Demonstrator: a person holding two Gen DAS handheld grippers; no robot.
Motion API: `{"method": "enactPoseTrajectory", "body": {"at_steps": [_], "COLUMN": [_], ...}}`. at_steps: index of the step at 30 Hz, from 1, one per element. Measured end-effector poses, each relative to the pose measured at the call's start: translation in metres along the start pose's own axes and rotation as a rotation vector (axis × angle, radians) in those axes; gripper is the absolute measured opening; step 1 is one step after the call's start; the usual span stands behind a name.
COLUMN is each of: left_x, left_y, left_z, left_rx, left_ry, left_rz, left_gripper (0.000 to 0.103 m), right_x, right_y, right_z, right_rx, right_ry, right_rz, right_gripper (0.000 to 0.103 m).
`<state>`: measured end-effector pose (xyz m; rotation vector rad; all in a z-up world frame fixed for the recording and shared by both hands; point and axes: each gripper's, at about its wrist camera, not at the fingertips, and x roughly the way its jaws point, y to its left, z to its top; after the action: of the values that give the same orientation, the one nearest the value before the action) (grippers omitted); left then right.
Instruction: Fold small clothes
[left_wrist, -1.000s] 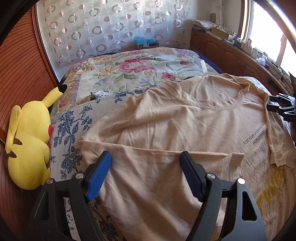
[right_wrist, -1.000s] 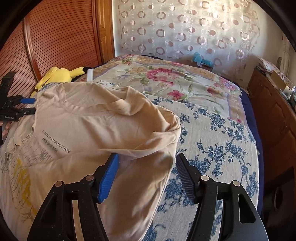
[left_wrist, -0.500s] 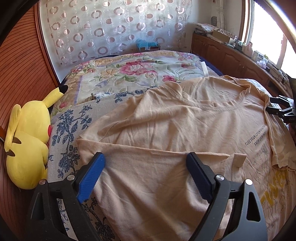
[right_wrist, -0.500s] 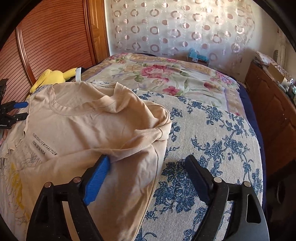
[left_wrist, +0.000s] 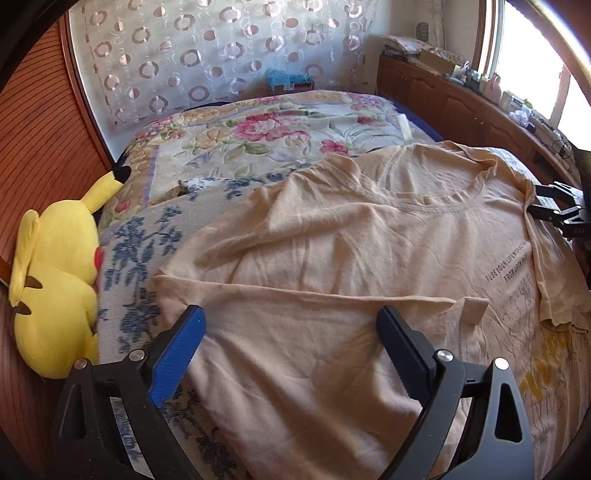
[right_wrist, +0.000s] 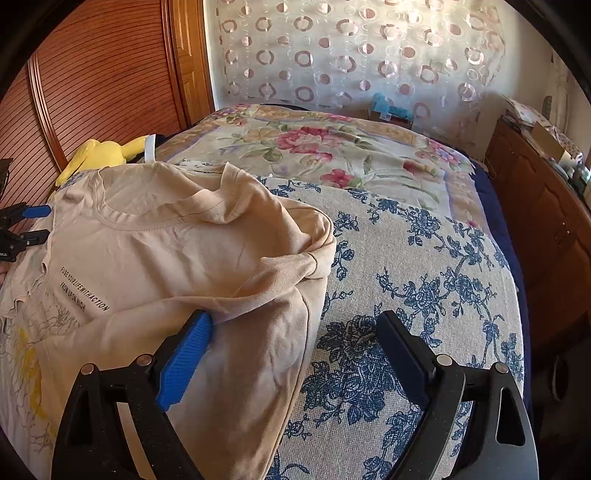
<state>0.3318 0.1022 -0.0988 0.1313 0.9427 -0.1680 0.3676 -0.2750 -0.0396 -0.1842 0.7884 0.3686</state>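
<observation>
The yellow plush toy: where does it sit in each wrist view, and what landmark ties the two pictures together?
Left wrist: yellow plush toy fills the left edge, beside the beige T-shirt.
Right wrist: yellow plush toy is small at upper left, behind the T-shirt's collar.
Shared landmark: the circle-patterned curtain behind the bed.

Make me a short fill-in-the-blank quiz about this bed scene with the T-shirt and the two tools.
1. The beige T-shirt lies on the ____.
2. The plush toy beside the wooden wall is ____ in colour.
3. The fingers of the left tool and right tool are both ____.
4. The bedspread under the right tool has ____ flowers.

Missing words: bed; yellow; open; blue
</observation>
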Motion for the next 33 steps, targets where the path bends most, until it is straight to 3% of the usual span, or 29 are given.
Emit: {"method": "enactPoseTrajectory", "body": {"at_steps": [5, 8, 13, 33], "left_x": [-0.018, -0.013, 0.005, 0.001], "left_y": [0.029, 0.047, 0.061, 0.060], "left_z": [0.008, 0.010, 0.005, -0.005], "left_rx": [-0.075, -0.118, -0.159, -0.151], "left_ry": [-0.076, -0.050, 0.002, -0.067], "left_rz": [0.022, 0.037, 0.029, 0.048], "left_gripper": [0.092, 0.080, 0.044, 0.042], "right_x": [0.000, 0.000, 0.000, 0.000], "right_y": [0.000, 0.000, 0.000, -0.001], "right_z": [0.000, 0.000, 0.000, 0.002], "right_rx": [0.000, 0.000, 0.000, 0.001], "right_ry": [0.000, 0.000, 0.000, 0.006], "right_rz": [0.000, 0.000, 0.000, 0.004], "right_gripper": [0.092, 0.092, 0.092, 0.091]}}
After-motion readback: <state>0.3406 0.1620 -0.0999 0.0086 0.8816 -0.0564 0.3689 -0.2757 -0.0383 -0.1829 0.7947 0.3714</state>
